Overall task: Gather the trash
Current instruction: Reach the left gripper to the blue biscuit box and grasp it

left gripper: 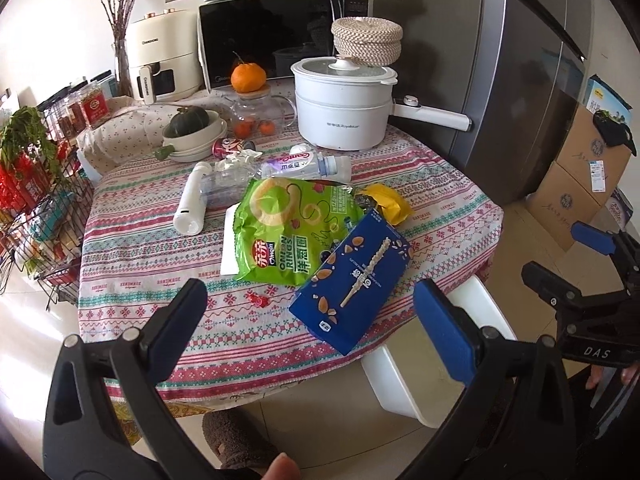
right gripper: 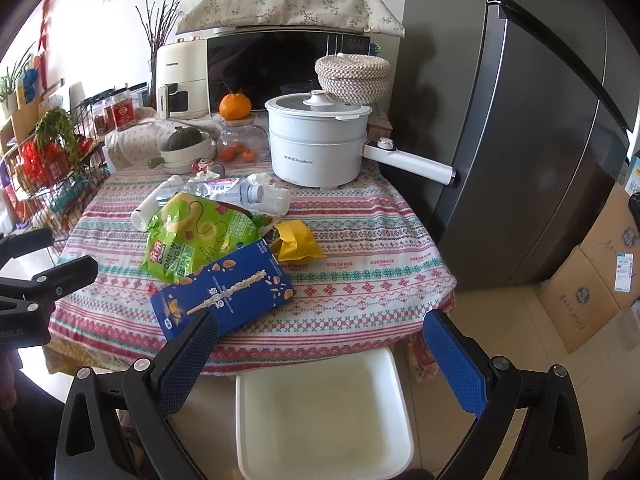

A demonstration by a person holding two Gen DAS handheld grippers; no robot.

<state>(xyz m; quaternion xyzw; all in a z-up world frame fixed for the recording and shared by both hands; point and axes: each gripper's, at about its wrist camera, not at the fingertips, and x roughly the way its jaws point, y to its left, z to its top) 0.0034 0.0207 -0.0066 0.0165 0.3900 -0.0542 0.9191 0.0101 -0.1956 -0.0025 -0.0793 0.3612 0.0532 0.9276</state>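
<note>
Trash lies on the patterned tablecloth (left gripper: 160,248): a blue snack box (left gripper: 352,280) (right gripper: 224,288) near the front edge, a green onion-rings bag (left gripper: 292,228) (right gripper: 196,232) behind it, a yellow wrapper (left gripper: 390,200) (right gripper: 296,240), crushed clear plastic bottles (left gripper: 304,166) (right gripper: 240,192) and a white tube (left gripper: 192,200) (right gripper: 154,200). A white bin (right gripper: 324,412) (left gripper: 404,376) stands on the floor under the table's front edge. My left gripper (left gripper: 312,320) is open and empty in front of the box. My right gripper (right gripper: 320,356) is open and empty above the bin.
A white electric pot (left gripper: 340,104) with a long handle, a glass jar with oranges (left gripper: 252,112), a bowl with a squash (left gripper: 192,128) and a microwave (left gripper: 272,40) stand at the back. A wire rack (left gripper: 36,200) is left, a fridge (right gripper: 540,120) and cardboard boxes (right gripper: 592,288) right.
</note>
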